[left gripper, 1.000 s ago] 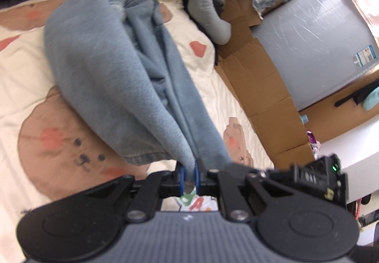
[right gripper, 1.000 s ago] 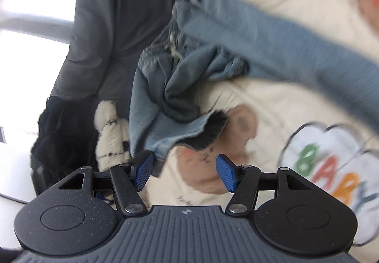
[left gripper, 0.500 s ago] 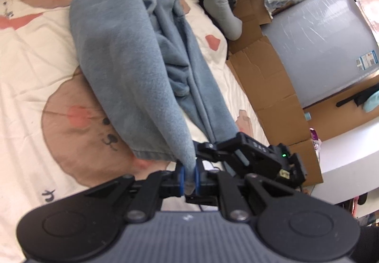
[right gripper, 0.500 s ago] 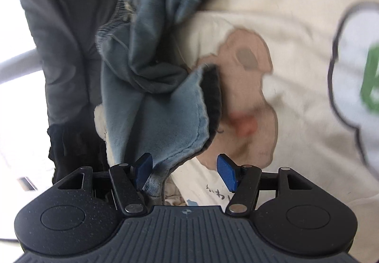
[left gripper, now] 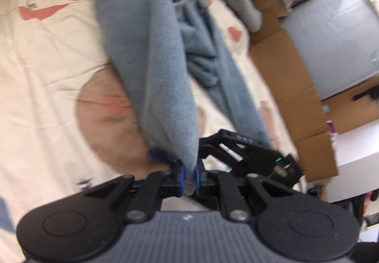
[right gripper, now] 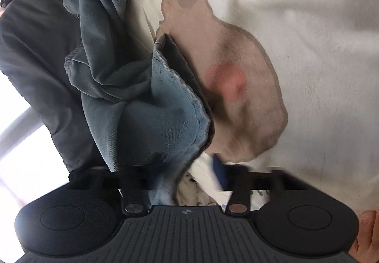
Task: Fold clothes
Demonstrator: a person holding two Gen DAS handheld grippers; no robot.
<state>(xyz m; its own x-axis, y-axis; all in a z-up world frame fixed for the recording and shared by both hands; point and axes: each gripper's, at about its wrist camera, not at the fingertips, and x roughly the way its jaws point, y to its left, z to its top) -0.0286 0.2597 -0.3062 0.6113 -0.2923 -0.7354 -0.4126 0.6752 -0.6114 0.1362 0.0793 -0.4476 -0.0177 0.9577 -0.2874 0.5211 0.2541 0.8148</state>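
Left wrist: jaws pinch fleecy blue trousers (left gripper: 151,54), draped cone-shaped.

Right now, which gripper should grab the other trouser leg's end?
Right. The right gripper is open with the loose blue hem between its fingers; the left gripper is already shut on the other leg.

Bed surface: cream sheet (left gripper: 47,54) printed with brown bear shapes and pink patches. Blue-grey trousers (left gripper: 151,50) lie lengthwise on it. A dark grey blanket (right gripper: 35,54) borders one edge.
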